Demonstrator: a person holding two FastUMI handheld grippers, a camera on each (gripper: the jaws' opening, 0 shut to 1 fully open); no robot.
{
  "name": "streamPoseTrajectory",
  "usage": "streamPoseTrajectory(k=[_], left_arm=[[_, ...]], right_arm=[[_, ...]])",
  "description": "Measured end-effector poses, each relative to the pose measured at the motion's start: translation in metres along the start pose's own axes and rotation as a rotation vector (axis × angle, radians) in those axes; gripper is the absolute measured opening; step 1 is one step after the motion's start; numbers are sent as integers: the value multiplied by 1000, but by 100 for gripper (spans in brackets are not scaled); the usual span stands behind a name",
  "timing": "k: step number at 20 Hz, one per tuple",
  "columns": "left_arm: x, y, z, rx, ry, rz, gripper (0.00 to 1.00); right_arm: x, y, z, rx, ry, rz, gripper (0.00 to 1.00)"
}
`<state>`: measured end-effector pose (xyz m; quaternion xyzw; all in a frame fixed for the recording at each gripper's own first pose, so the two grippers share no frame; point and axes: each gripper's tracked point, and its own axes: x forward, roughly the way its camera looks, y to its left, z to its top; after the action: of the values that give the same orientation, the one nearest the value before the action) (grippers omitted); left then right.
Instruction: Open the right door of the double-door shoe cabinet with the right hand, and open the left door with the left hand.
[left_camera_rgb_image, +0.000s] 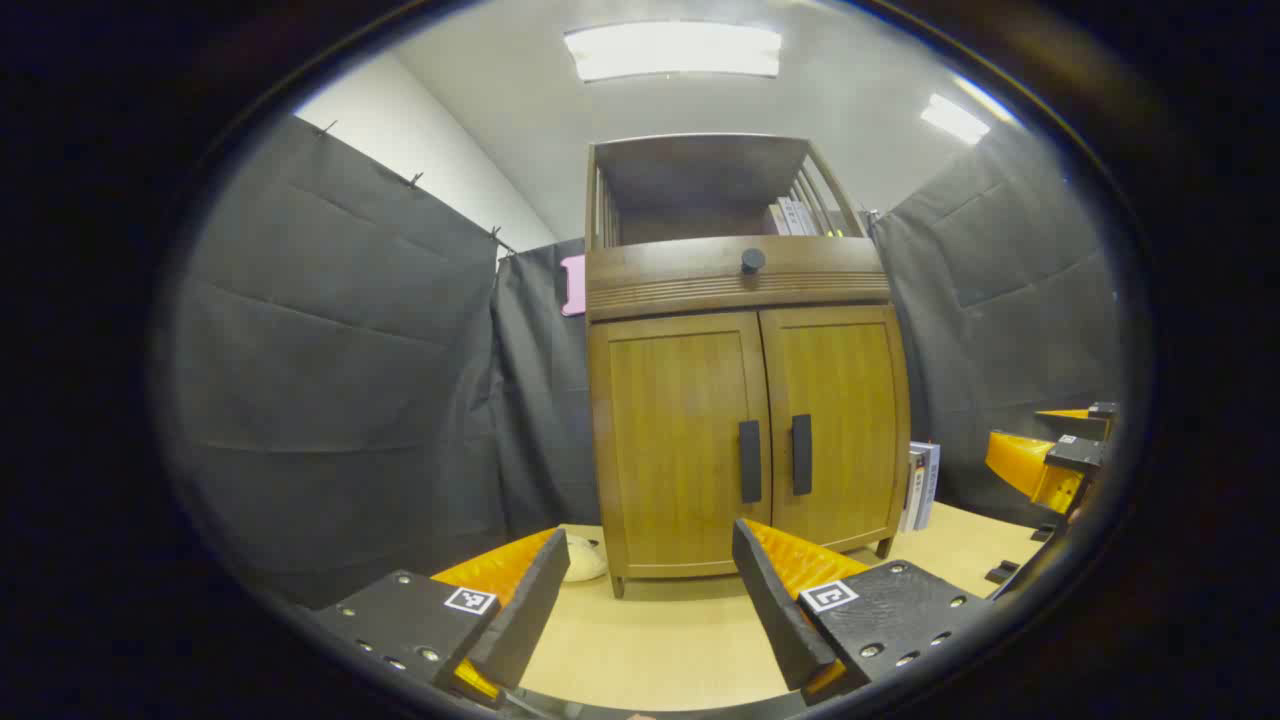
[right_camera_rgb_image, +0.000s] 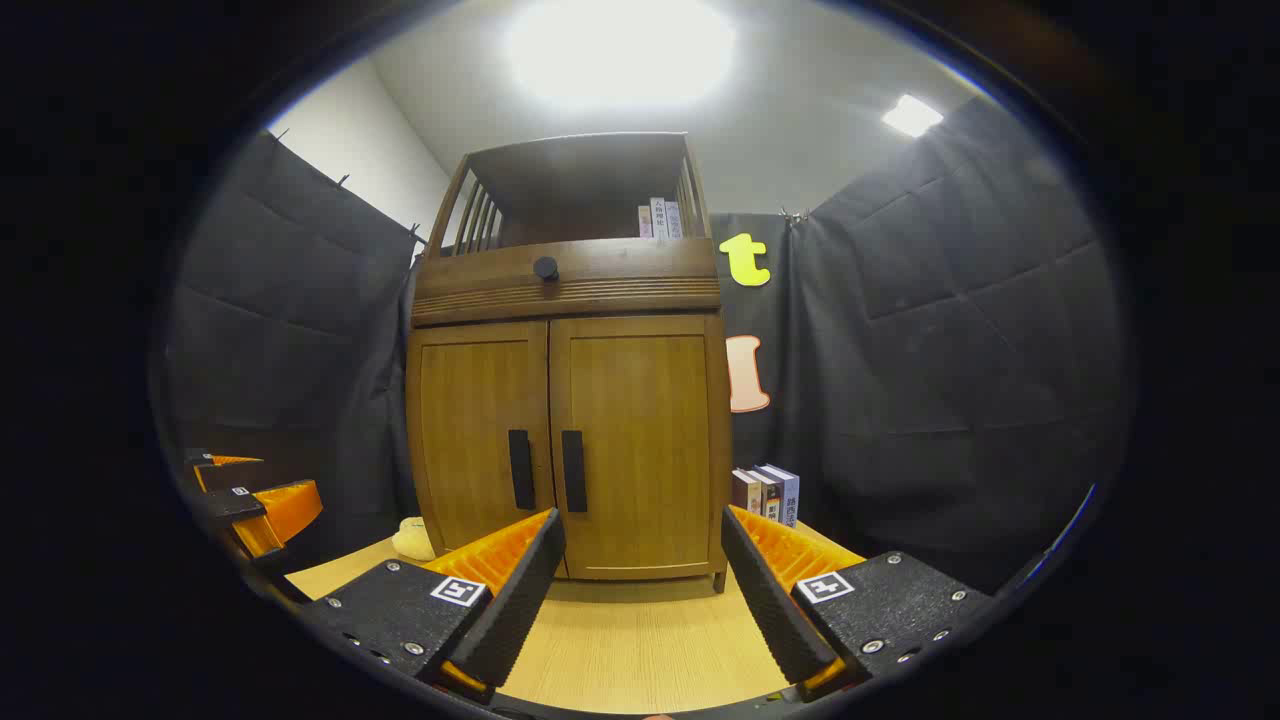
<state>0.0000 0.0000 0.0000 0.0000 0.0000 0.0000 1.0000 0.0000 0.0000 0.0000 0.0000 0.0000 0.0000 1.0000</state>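
A wooden double-door shoe cabinet (left_camera_rgb_image: 745, 440) (right_camera_rgb_image: 570, 440) stands on the table with both doors closed. The left door (left_camera_rgb_image: 680, 440) (right_camera_rgb_image: 480, 430) and right door (left_camera_rgb_image: 835, 420) (right_camera_rgb_image: 640, 440) each carry a black vertical handle near the centre seam: left handle (left_camera_rgb_image: 750, 461) (right_camera_rgb_image: 519, 469), right handle (left_camera_rgb_image: 802, 454) (right_camera_rgb_image: 573, 471). My left gripper (left_camera_rgb_image: 650, 575) is open, some way in front of the cabinet. My right gripper (right_camera_rgb_image: 640, 560) is open too, likewise short of the doors. Each gripper appears at the other view's edge: right gripper (left_camera_rgb_image: 1050, 465), left gripper (right_camera_rgb_image: 250, 500).
Above the doors is a drawer with a round black knob (left_camera_rgb_image: 752, 260) and an open shelf holding books (right_camera_rgb_image: 660, 218). More books (left_camera_rgb_image: 922, 485) (right_camera_rgb_image: 766, 493) stand to the cabinet's right. A pale object (left_camera_rgb_image: 583, 558) lies at its left foot. The table (left_camera_rgb_image: 660, 640) is light wood.
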Motion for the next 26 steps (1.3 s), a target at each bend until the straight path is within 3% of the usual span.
streamPoseTrajectory(k=[14, 26], left_arm=[[-1, 4, 2, -8, -12, -4, 100], [1, 8, 4, -11, -9, 5, 100]], right_arm=[[13, 4, 3, -7, -14, -1, 97], [84, 18, 22, -4, -45, 21, 96]])
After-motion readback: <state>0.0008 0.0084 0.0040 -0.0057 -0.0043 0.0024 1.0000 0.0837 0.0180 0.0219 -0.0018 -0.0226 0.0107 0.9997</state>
